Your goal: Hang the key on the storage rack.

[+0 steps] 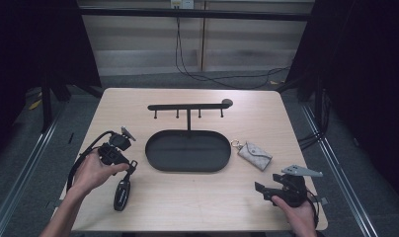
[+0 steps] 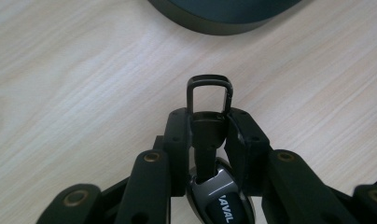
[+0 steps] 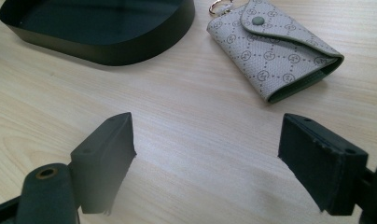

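A black and silver car key fob [image 1: 121, 194] [image 2: 221, 205] has a black strap ending in a loop [image 2: 210, 88]. My left gripper [image 1: 132, 167] [image 2: 209, 122] is shut on that strap, just behind the loop, left of the tray. The fob trails from the jaws toward the table's front edge; whether it touches the wood I cannot tell. A grey patterned key pouch [image 1: 255, 154] [image 3: 275, 46] with a ring lies right of the tray. My right gripper [image 1: 260, 188] [image 3: 207, 140] is open, holds nothing, and sits low near the front right, short of the pouch.
A dark oval tray [image 1: 149, 157] [image 3: 107, 49] [image 2: 224, 25] sits mid-table, with a black hook rack [image 1: 187, 106] rising behind it. Bare wood lies between the tray and the front edge. Cables run on the floor beyond the table.
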### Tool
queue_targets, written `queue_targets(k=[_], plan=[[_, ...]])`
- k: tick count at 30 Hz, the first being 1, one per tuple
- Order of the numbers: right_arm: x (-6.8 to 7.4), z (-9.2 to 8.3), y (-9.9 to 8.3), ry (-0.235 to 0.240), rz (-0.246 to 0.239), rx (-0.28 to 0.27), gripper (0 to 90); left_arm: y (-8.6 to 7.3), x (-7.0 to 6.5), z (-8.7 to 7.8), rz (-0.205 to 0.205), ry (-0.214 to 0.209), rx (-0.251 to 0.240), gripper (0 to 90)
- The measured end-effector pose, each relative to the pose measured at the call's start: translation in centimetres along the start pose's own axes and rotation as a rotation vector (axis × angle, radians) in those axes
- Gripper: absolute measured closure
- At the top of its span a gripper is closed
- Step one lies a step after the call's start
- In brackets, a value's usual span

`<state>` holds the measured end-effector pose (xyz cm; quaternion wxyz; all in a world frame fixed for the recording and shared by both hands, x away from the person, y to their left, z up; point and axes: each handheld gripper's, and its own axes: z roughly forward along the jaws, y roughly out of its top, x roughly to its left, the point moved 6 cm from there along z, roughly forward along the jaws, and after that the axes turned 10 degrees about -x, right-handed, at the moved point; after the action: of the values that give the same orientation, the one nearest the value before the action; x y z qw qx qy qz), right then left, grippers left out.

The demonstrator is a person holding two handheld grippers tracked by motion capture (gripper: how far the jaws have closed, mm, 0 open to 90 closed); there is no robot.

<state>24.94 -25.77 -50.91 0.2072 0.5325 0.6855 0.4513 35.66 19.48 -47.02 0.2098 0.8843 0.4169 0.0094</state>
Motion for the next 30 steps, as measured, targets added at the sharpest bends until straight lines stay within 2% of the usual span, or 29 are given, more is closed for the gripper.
queue_targets(k=[6,7,12,14,18,22,25,30], plan=[[0.0,0.0,0.0,-0.002,0.001,0.000,18.1,0.3,-0.1,-1.3,0.011,-0.015,-0.022,70.6],[0.0,0.0,0.0,-0.004,0.002,0.001,18.2,0.4,-0.1,-1.4,0.017,-0.014,-0.017,70.6],[0.0,0.0,0.0,-0.001,0.002,-0.001,18.2,0.6,0.2,-1.9,-0.002,0.026,-0.026,70.6],[0.0,-0.1,0.0,0.000,0.003,-0.002,18.3,0.7,0.2,-2.1,-0.010,0.019,-0.044,70.6],[0.0,0.0,0.0,0.000,0.005,0.000,18.3,0.8,0.0,-2.8,0.013,0.005,-0.045,70.6],[0.0,0.0,0.0,0.000,0.001,-0.001,18.4,1.1,0.0,-3.6,0.007,0.013,-0.045,70.6],[0.0,0.0,0.0,0.000,0.001,-0.001,18.1,1.4,-0.2,-4.3,0.011,0.010,-0.064,70.6],[0.0,0.1,0.0,-0.001,0.002,-0.001,18.0,1.7,-0.5,-5.1,0.044,0.018,-0.060,70.6]])
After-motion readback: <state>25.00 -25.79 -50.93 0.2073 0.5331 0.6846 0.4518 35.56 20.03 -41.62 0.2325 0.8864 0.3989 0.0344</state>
